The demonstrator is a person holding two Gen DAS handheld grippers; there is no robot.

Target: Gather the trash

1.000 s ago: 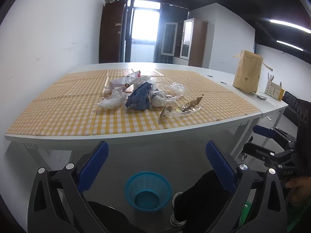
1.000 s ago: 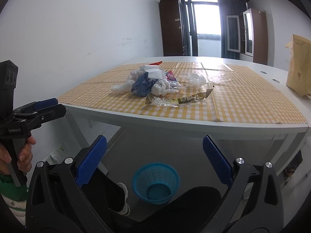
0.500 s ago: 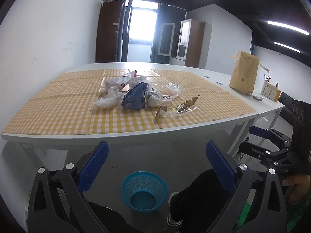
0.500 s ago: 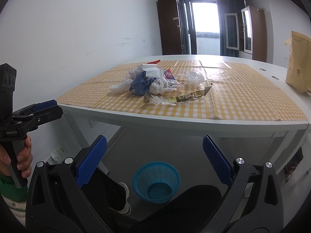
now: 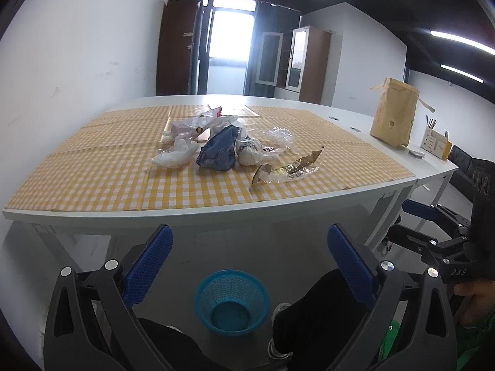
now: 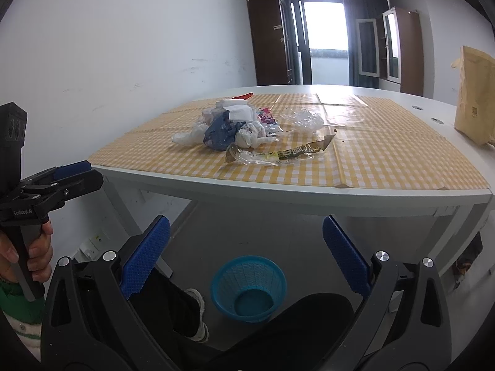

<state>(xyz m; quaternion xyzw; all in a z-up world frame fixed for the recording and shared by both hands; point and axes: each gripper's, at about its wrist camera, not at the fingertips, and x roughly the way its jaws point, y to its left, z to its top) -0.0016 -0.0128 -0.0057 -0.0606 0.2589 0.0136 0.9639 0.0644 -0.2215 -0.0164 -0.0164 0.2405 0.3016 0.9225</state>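
Note:
A pile of trash lies mid-table on the yellow checked cloth: a crumpled blue bag, white tissue wads, clear plastic and a long clear-and-gold wrapper. On the floor under the table stands a blue mesh bin. My left gripper hangs open below the table edge, holding nothing. My right gripper is likewise open and holds nothing. Each gripper shows at the other view's side edge.
A brown paper bag stands at the table's right side, with a small stationery holder beyond it. The person's dark-trousered legs and a shoe flank the bin. Table legs stand at the left.
Both views have shifted slightly: the table and trash sit a little lower and nearer in the frames. Both grippers stay open with nothing held.

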